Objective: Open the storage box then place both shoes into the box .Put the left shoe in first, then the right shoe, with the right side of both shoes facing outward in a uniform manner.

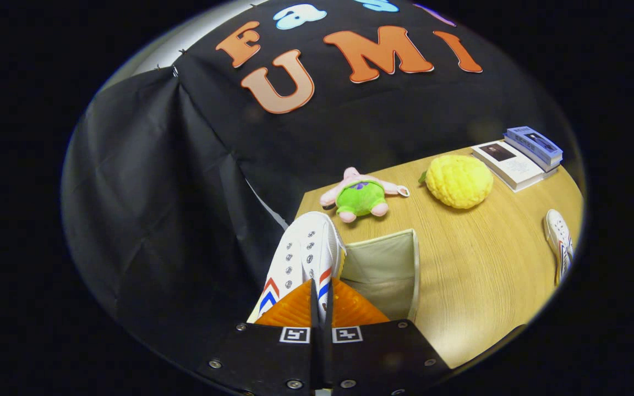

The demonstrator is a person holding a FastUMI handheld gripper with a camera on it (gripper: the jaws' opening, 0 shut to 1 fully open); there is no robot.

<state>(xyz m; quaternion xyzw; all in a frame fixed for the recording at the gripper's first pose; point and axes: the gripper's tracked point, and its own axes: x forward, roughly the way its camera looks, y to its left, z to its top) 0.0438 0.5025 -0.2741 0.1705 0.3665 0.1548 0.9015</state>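
Two fingers (300,308) of the gripper (321,300) stand nearly closed, pinching a white shoe (306,253) whose heel they hide. Just right of them, the open storage box (388,264) is partly cut off. Far right, a second shoe (560,242) lies half visible on the table (482,269).

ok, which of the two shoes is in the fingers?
The white shoe with red-and-blue stripes beside the open storage box; the fingers pinch it. The other shoe lies on the table, apart.
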